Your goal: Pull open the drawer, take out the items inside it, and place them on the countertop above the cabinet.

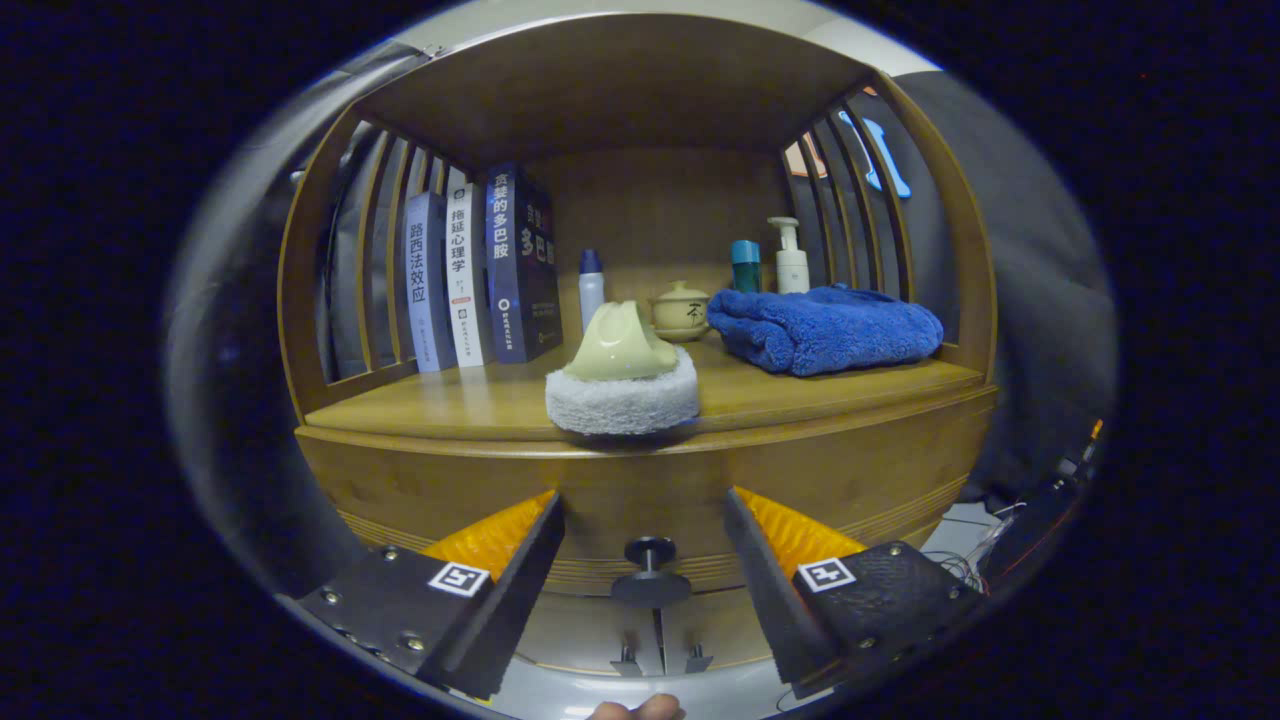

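gripper: the gripper (645, 545) has its fingers wide apart with nothing between them except air and the knob further ahead, so it's holding nothing

knob: small dark round knob (650, 570) sits on the drawer front, right on the centre line between the two fingers and a bit beyond them; looks like the gripper is squared up to it so the fingers could close either side

drawer: the drawer (640, 500) front is flush with the cabinet as far as I can tell, so closed; can't see inside at all

scrub pad: a round white scrub pad with a pale green handle (622, 375) sits on the table (450, 405) above the drawer, right at the front edge, just beyond and above the fingers

stage guess: honestly fits two readings, either the pad came out of the drawer and the drawer got shut again, or it's regular shelf stuff and the drawer's contents are inside; can't settle it from here

back of the shelf: books (480, 275) stand upright at the far left against the slats, a blue towel (825, 328) is folded at the far right, bottles (790, 258) and a little lidded cup (681, 308) along the back wall, all tucked out of the way so the front strip stays free

hand: fingertips of a person (638, 709) peek in below the gripper
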`<state>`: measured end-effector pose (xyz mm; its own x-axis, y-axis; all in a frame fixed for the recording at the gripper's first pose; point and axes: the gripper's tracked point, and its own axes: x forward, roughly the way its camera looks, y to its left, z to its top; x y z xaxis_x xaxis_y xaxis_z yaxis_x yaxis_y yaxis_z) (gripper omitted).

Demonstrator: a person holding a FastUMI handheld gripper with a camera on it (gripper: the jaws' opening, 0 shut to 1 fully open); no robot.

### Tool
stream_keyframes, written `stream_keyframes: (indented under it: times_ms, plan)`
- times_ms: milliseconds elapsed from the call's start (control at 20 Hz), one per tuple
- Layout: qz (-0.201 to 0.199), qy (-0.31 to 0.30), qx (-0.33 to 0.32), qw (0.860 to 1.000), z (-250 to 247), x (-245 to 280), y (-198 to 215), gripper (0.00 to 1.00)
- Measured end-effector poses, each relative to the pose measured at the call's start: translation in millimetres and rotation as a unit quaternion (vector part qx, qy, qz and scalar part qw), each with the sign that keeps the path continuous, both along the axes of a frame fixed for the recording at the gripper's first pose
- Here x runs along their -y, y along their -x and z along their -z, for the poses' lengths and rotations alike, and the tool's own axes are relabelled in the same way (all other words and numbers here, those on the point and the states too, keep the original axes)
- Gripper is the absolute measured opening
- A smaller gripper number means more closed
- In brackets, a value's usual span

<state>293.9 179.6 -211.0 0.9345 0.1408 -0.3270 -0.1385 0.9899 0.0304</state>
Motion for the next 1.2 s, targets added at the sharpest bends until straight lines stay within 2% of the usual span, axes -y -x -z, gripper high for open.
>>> stream_keyframes:
  times_ms: [900,1050,1200]
  plan:
    - [-0.001,-0.009,-0.014,1.000,-3.7,-1.9,3.2,0.97]
    - [0.001,-0.007,0.022,1.000,-42.4,1.7,12.4,0.99]
    - [0.011,-0.009,0.063,0.998,-97.2,16.0,42.1,0.98]
